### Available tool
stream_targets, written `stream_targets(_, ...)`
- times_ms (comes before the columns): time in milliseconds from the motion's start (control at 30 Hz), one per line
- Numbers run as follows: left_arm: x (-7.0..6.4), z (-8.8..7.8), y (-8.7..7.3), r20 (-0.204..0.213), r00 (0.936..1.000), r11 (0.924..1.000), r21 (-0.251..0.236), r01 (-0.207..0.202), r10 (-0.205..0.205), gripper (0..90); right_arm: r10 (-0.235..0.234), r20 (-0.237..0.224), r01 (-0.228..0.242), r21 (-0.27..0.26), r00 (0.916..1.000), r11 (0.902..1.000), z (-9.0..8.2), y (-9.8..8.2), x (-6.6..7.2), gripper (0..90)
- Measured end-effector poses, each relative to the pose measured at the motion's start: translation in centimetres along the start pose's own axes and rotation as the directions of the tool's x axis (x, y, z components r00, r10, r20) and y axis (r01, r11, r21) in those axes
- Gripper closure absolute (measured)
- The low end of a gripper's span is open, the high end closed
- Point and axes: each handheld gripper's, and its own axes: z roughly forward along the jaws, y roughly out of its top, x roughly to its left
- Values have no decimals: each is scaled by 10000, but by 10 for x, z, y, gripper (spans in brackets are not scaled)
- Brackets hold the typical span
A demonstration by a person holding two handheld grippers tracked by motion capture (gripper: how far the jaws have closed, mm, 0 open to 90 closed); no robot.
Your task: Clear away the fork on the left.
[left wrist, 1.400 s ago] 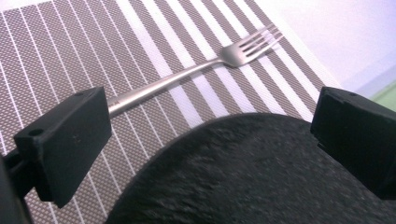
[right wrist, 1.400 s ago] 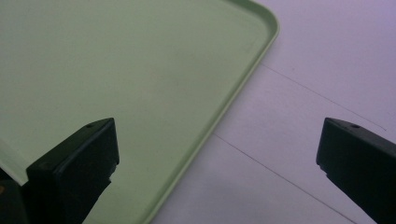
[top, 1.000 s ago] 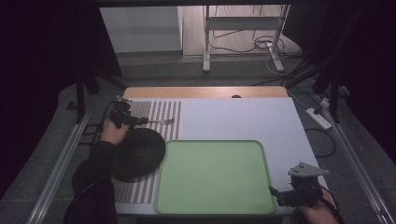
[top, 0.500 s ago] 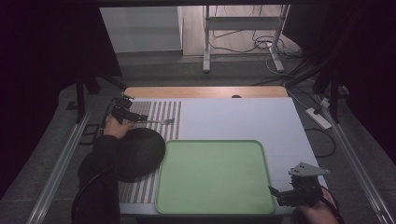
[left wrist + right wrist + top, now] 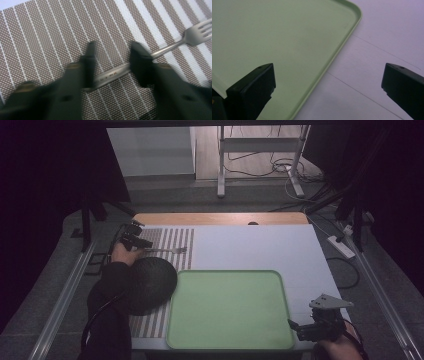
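A metal fork [image 5: 167, 250] lies on the brown-and-white striped placemat [image 5: 176, 236] at the table's far left. My left gripper [image 5: 141, 243] is down over its handle. In the left gripper view, the fork handle [image 5: 112, 73] runs across the gap between the two jaws of the left gripper [image 5: 113, 47], and the fork's tines [image 5: 197, 33] point up to the right. The jaws have just been closing and still stand apart, with no pad clearly pressing the handle. My right gripper [image 5: 296, 326] rests open at the near right, beside the corner of the green tray [image 5: 225, 320]; its jaws [image 5: 328, 72] are wide with nothing between them.
A round black plate [image 5: 150, 282] lies on the placemat just nearer than the fork, partly under the left forearm. The green tray [image 5: 274, 32] sits on a white table cover [image 5: 260, 245]. A power strip [image 5: 340, 246] lies on the floor to the right.
The left gripper has shifted slightly toward the table's far left and lowered onto the fork's handle. The right gripper has stayed still.
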Motion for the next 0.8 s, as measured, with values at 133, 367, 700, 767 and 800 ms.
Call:
stream_targets(133, 5, 5, -3, -483, 9987, 9999, 40, 138, -136, 888, -39, -37, 39, 18, 10000, 10000, 0, 0, 0, 0)
stream_targets(367, 6, 3, -8, -159, 9997, 9969, 757, 203, -192, 889, -27, -46, 27, 13, 10000, 10000, 0, 0, 0, 0)
stream_targets(700, 0, -8, -17, 803, 9959, 9845, 1667, -540, 411, 889, -155, -14, 155, 108, 9999, 9998, 1, 1, 1, 0)
stream_targets(767, 0, -8, -18, 983, 9944, 9835, 1724, -551, 385, 889, -171, -7, 171, 130, 9999, 9998, 1, 1, 1, 0)
stream_targets(800, 0, -8, -18, 983, 9944, 9835, 1724, -551, 385, 889, -171, -7, 171, 130, 9999, 9998, 1, 1, 1, 0)
